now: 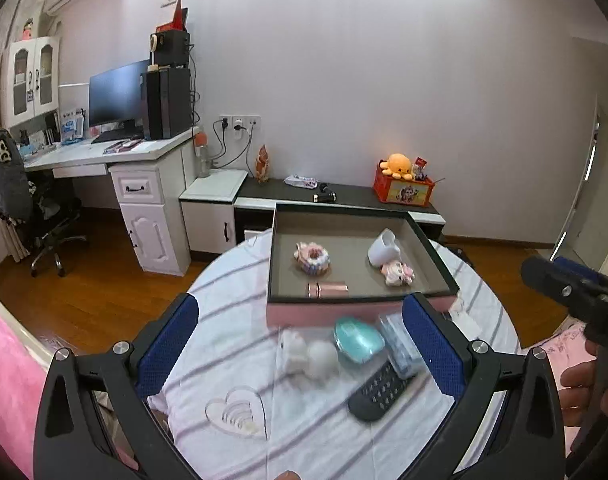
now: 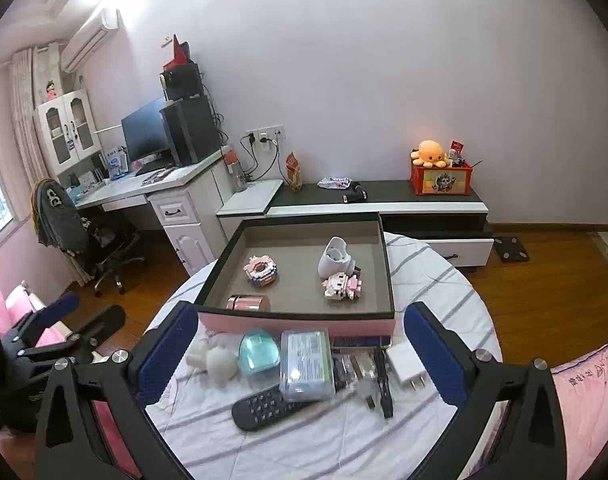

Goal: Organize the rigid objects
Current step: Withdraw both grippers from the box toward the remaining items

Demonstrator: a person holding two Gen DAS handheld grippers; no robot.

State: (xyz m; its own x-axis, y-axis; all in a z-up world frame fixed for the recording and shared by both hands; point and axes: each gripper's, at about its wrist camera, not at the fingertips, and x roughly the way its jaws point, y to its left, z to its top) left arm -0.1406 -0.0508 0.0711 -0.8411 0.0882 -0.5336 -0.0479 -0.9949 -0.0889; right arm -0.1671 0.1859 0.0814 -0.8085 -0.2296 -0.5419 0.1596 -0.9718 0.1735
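Observation:
A pink tray (image 2: 296,323) with a grey floor sits on the round striped table (image 2: 436,276); it also shows in the left wrist view (image 1: 344,314). In it lie a block donut (image 2: 261,269), a white cup (image 2: 335,259), a pink block figure (image 2: 343,285) and a rose-gold cylinder (image 2: 248,303). In front lie a white figure (image 2: 216,360), a teal case (image 2: 259,352), a clear box (image 2: 306,364), a black remote (image 2: 264,406), a white charger (image 2: 406,364) and a black cable (image 2: 384,384). My left gripper (image 1: 300,340) and right gripper (image 2: 300,346) are open and empty above these items.
A white desk with a monitor (image 2: 148,132) and an office chair (image 2: 108,252) stand at left. A low cabinet (image 2: 384,200) with a red toy box (image 2: 440,176) runs along the wall. Pink bedding (image 2: 584,392) lies at right. A clear heart piece (image 1: 236,412) lies on the table.

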